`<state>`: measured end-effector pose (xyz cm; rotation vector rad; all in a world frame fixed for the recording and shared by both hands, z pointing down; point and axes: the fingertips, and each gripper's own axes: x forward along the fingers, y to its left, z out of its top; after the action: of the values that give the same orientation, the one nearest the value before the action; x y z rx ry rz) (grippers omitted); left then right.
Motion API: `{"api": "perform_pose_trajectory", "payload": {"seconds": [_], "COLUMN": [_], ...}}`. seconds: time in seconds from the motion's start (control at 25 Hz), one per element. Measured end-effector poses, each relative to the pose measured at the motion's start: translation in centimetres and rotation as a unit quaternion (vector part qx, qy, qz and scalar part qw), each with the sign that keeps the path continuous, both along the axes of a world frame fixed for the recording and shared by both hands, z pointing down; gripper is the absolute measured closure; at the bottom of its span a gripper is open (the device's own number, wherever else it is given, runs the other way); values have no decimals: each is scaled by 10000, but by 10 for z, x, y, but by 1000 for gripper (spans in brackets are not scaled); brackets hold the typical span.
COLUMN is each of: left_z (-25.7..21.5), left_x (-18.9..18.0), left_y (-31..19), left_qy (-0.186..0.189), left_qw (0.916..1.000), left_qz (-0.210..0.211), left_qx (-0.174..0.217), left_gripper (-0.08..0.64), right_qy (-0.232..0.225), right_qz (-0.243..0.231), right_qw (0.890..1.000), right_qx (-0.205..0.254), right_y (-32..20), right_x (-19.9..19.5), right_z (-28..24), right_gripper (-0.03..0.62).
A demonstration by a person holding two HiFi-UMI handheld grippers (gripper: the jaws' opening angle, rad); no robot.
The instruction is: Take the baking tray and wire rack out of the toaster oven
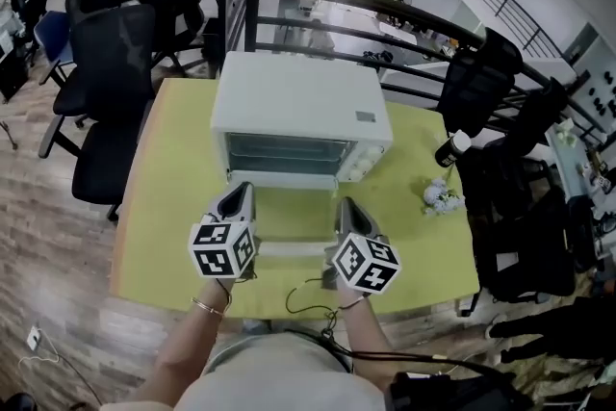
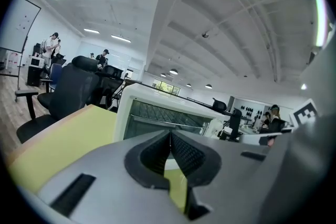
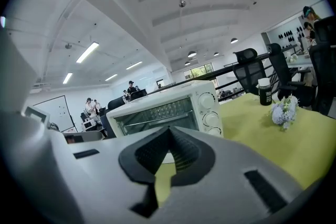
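Observation:
The white toaster oven (image 1: 301, 106) stands at the back middle of the yellow-green table (image 1: 173, 207). Its glass door (image 1: 294, 212) lies open and flat toward me, and the door's white handle edge (image 1: 294, 248) runs between my two grippers. A wire rack (image 1: 287, 152) with a mesh pattern shows inside the oven, also in the left gripper view (image 2: 168, 113) and the right gripper view (image 3: 157, 110). I cannot make out a baking tray. My left gripper (image 1: 241, 192) (image 2: 170, 134) and right gripper (image 1: 348, 207) (image 3: 169, 131) are both shut and empty, one at each side of the door, pointing at the oven.
A black bottle (image 1: 452, 149) with a white cap and a small bunch of pale flowers (image 1: 441, 197) are on the table to the right of the oven. Black office chairs (image 1: 111, 101) stand to the left, and a dark railing (image 1: 385, 10) runs behind the table.

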<state>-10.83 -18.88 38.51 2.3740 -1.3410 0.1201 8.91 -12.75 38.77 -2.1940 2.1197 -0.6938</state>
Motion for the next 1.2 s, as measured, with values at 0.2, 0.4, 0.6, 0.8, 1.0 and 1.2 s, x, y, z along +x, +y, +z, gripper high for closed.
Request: {"api": "perform_pose_trajectory", "payload": {"seconds": [0.2,0.4,0.6,0.8,1.0,1.2], "left_z": [0,1,9,16,26,47], "left_x": [8,11,12,10,8,7], "left_y": [0,-1,-3,-7,-9,-14], "left_qy": [105,304,475,736,1003,1421], "left_qw": [9999,9995,9986,9966,9932,9850], "left_qz": [26,44,54,-111,-217,-415], "left_qx": [17,-59,-209,-362,-540,-887], "left_gripper": [552,551,432,372,359,359], "right_qy": [-161,-299,-430,-1269,-2027,-2664], "right_qz": [33,-56,-110,-82,112,338], "right_qw": [9999,9995,9990,9918,9791,9630], "right_qx": [40,48,-15,81,147,241], "right_y": [-5,-10,-13,-20,-23,-30], "right_x": [8,7,5,5,10,14], "right_z": [4,7,15,23,40,59], "right_gripper": [592,518,466,405,393,380]}}
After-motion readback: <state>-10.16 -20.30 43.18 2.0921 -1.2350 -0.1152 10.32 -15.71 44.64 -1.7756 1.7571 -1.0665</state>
